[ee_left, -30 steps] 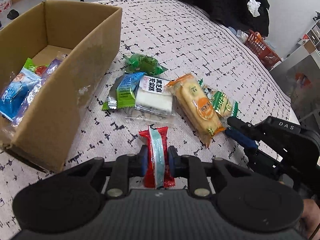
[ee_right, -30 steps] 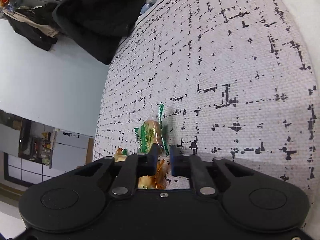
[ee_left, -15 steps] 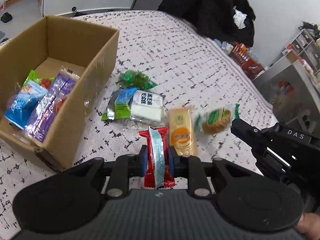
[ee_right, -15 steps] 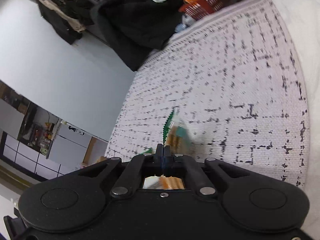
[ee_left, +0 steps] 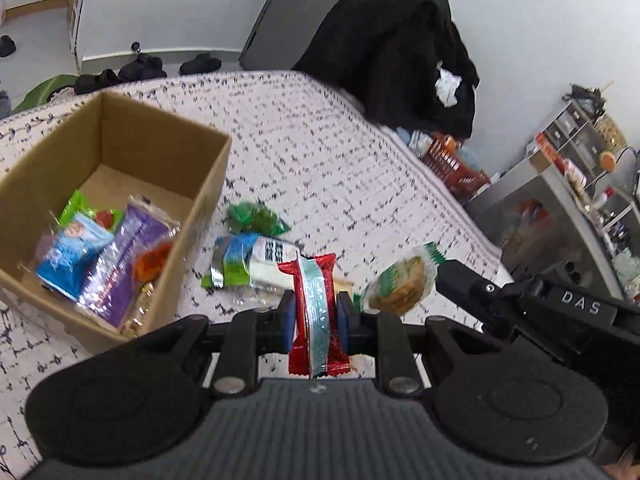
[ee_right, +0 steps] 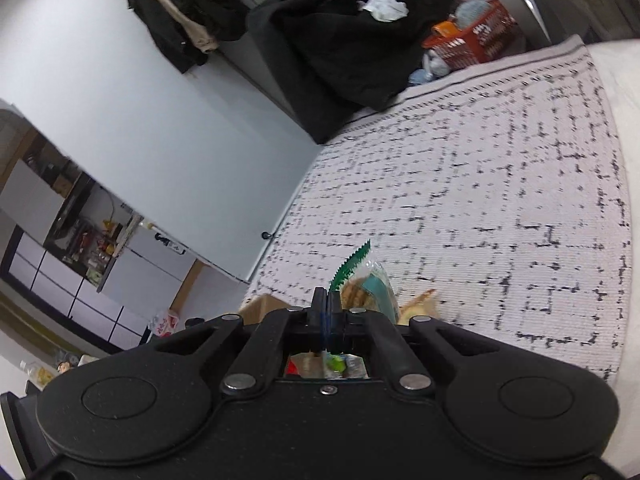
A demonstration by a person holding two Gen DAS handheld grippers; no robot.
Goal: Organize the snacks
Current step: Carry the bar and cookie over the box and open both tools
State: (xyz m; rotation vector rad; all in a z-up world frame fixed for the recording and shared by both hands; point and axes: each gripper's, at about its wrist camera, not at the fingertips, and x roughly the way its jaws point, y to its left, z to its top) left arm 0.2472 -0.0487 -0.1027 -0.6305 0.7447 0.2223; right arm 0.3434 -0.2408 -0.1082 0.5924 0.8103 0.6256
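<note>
My left gripper [ee_left: 316, 312] is shut on a red snack packet with a pale blue stripe [ee_left: 315, 312], held above the bed. My right gripper [ee_right: 327, 304] is shut on the green edge of a clear biscuit packet [ee_right: 366, 286]; the packet also shows lifted off the bed in the left wrist view [ee_left: 400, 286], at the tip of the right gripper [ee_left: 444, 276]. An open cardboard box [ee_left: 208, 200] at the left holds several snack packets, blue [ee_left: 72, 256] and purple [ee_left: 124, 260] among them. Loose packets lie by the box: green [ee_left: 256, 218] and white [ee_left: 268, 264].
The bed has a white cover with black marks [ee_left: 320, 152]. Black clothes [ee_left: 400, 52] hang past its far edge, with an orange basket [ee_left: 452, 164] and metal shelves [ee_left: 568, 184] on the right. A yellow packet [ee_right: 420, 306] lies under the right gripper.
Both grippers have risen. The right gripper closed on the biscuit packet's edge and lifted it off the bed. The left gripper still holds the red packet.
</note>
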